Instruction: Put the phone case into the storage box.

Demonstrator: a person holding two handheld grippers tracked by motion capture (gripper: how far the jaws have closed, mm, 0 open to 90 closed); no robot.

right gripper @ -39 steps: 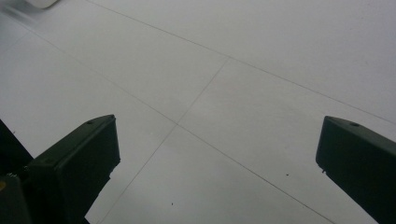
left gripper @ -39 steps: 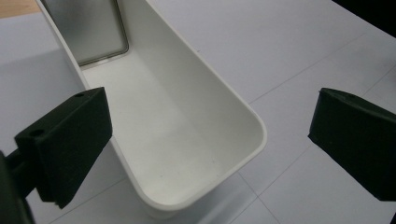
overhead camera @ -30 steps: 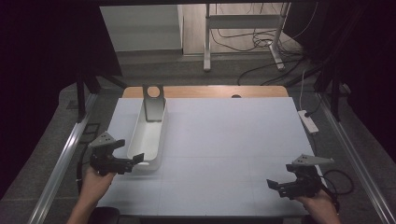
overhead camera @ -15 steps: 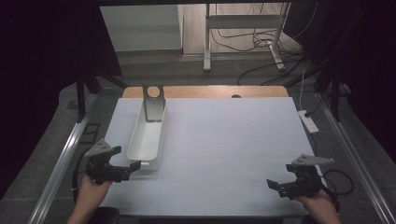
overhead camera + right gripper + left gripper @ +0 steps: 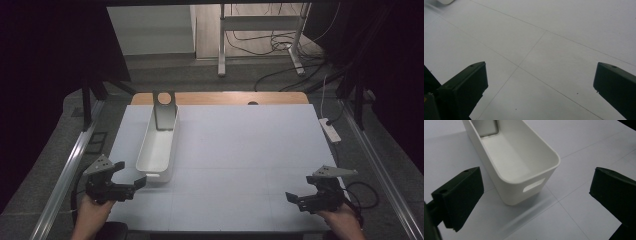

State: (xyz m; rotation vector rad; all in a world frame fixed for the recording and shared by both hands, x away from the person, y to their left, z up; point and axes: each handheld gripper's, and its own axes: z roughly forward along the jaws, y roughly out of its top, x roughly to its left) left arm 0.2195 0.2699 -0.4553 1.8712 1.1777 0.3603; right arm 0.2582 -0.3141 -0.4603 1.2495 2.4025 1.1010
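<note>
The white bin (image 5: 159,145) is seen in the high view lying lengthwise on the left part of the pale surface (image 5: 240,160), its near end close to the front-left corner. A grey metal piece (image 5: 164,110) is propped upright in its far end. The left tool (image 5: 131,176) is held low at the front-left by a hand (image 5: 91,212) coming in from the bottom edge, aimed to the right, with its jaws spread and its tips just beside the bin's near end; contact cannot be made out. The right tool (image 5: 295,199) is held by the other hand (image 5: 340,220) at the front-right, aimed to the left, well apart from the bin, jaws spread. A wooden strip (image 5: 225,98) is seen along the far edge of the surface, a power strip (image 5: 330,130) beside its right edge, and cables (image 5: 260,37) on the floor beyond.

In the left gripper view, the bin (image 5: 519,162) is seen from above and near, its handle slot (image 5: 533,185) facing the camera, between the widely parted jaws and beyond them.

In the right gripper view, bare surface (image 5: 549,45) marked by faint lines is seen between the parted jaws.
</note>
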